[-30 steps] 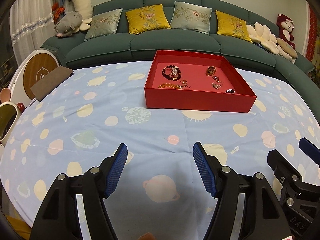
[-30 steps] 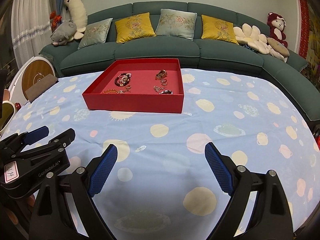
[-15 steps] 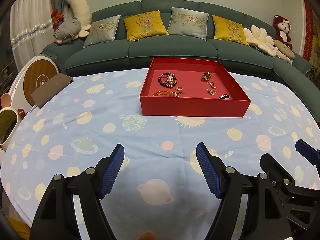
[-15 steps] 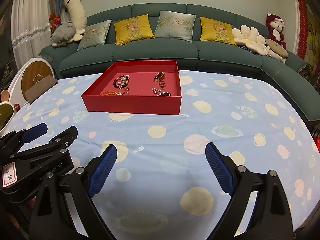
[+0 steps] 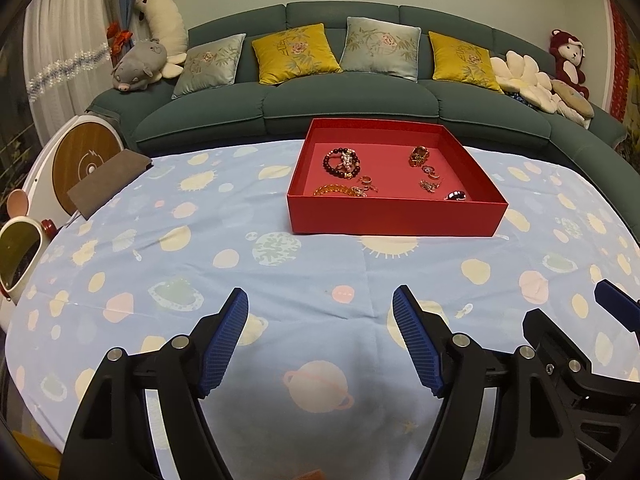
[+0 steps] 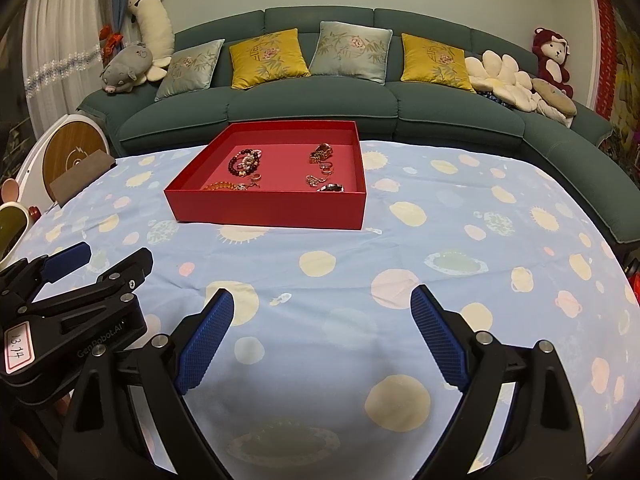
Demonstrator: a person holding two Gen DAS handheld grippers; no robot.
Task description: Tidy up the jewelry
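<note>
A red tray (image 5: pixel 396 216) stands at the far middle of the table; it also shows in the right wrist view (image 6: pixel 268 210). In it lie a dark bead bracelet (image 5: pixel 340 162), an amber bracelet (image 5: pixel 338 191), a gold piece (image 5: pixel 419 156) and several small rings and earrings (image 5: pixel 430 185). My left gripper (image 5: pixel 320 308) is open and empty, low over the tablecloth well short of the tray. My right gripper (image 6: pixel 322 306) is open and empty, beside it on the right. Each gripper shows in the other's view, the right one (image 5: pixel 616 308) and the left one (image 6: pixel 100 258).
A blue cloth with planet prints (image 5: pixel 280 264) covers the round table. A brown pouch (image 5: pixel 108 180) lies at its far left edge. A green sofa (image 5: pixel 360 96) with cushions and plush toys curves behind. A white round device (image 5: pixel 76 160) stands at the left.
Both grippers have risen and drawn back a little, so the tray looks slightly farther and more of the wall shows. Both stay open and empty.
</note>
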